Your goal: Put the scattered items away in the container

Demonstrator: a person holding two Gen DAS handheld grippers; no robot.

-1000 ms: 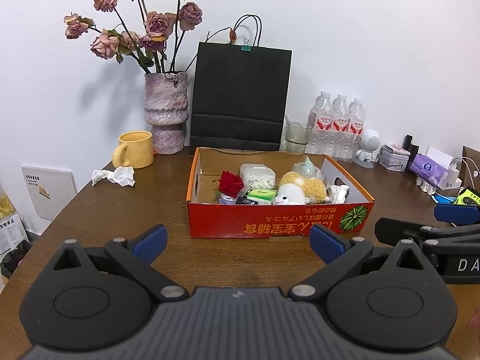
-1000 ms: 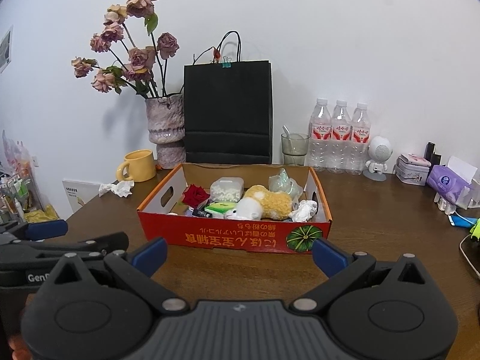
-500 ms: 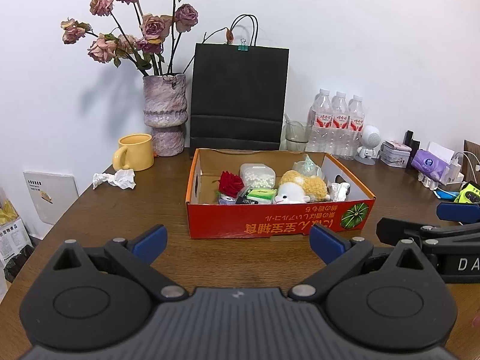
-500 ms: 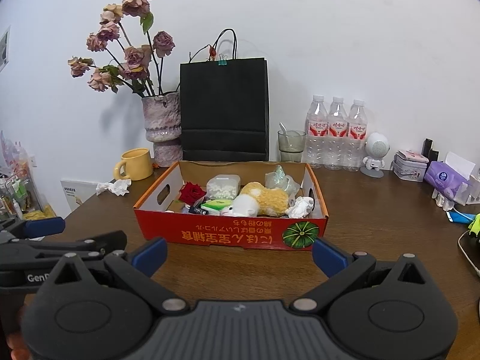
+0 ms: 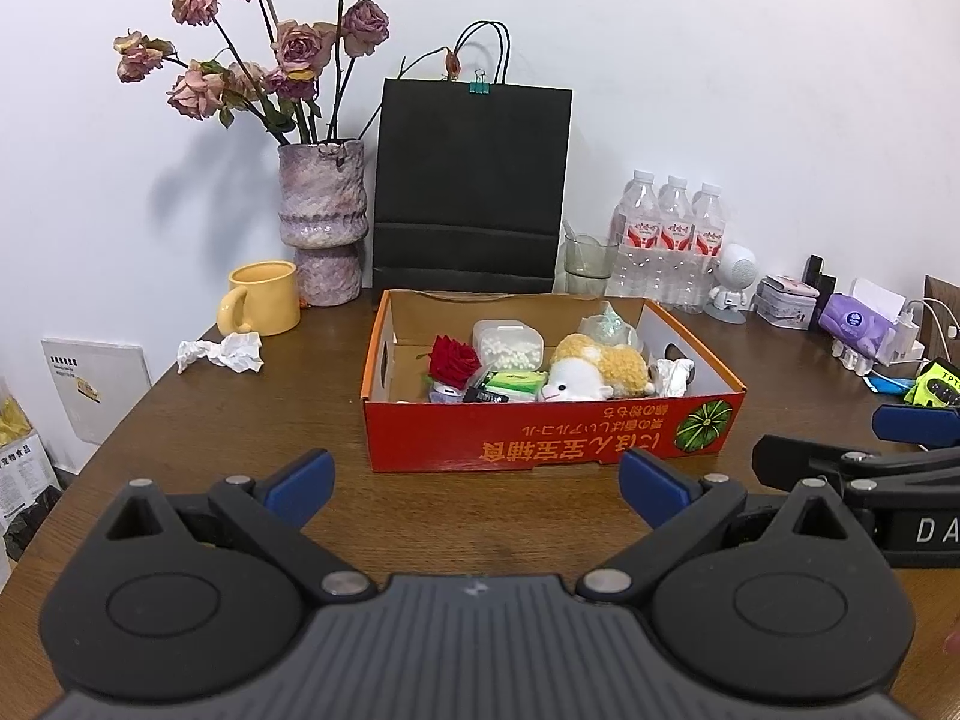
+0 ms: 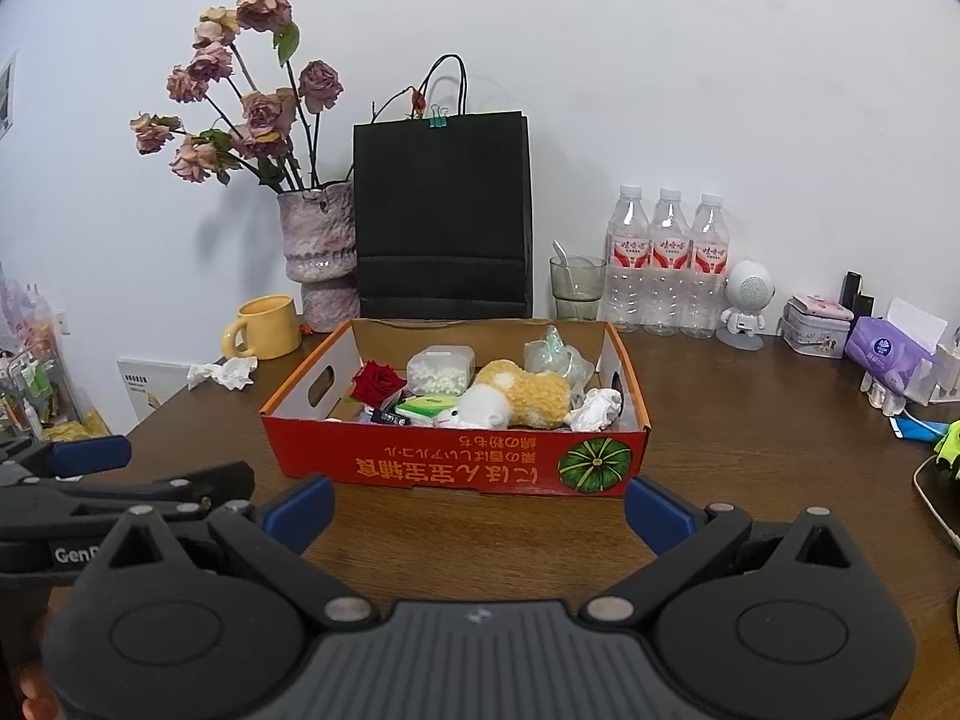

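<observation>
Both grippers, left gripper [image 5: 477, 486] and right gripper [image 6: 478, 507], hover spread wide and empty before the red cardboard box [image 5: 552, 447], which holds a plush toy [image 5: 591, 373] and red rose [image 5: 453, 360]; a crumpled tissue [image 5: 222, 353] lies outside, beside the yellow mug [image 5: 264, 298].

The red box [image 5: 552, 444] near the table's middle carries a line of yellow characters on its front wall, printed upside down, with a smaller line beneath; they look East Asian, but I cannot read them. A green pumpkin picture [image 6: 594, 463] stands at that wall's right end. The right gripper's [image 5: 924, 531] side, seen from the left wrist, shows white letters "DA", cut off by the frame edge. The left gripper's [image 6: 72, 552] side, seen from the right wrist, shows "GenR" or similar, partly hidden. A yellow-green item [image 5: 936, 384] at the table's right edge bears black letters "TPT". The three bottles [image 6: 666, 258] at the table's back edge have red-and-white labels, too small to read.
</observation>
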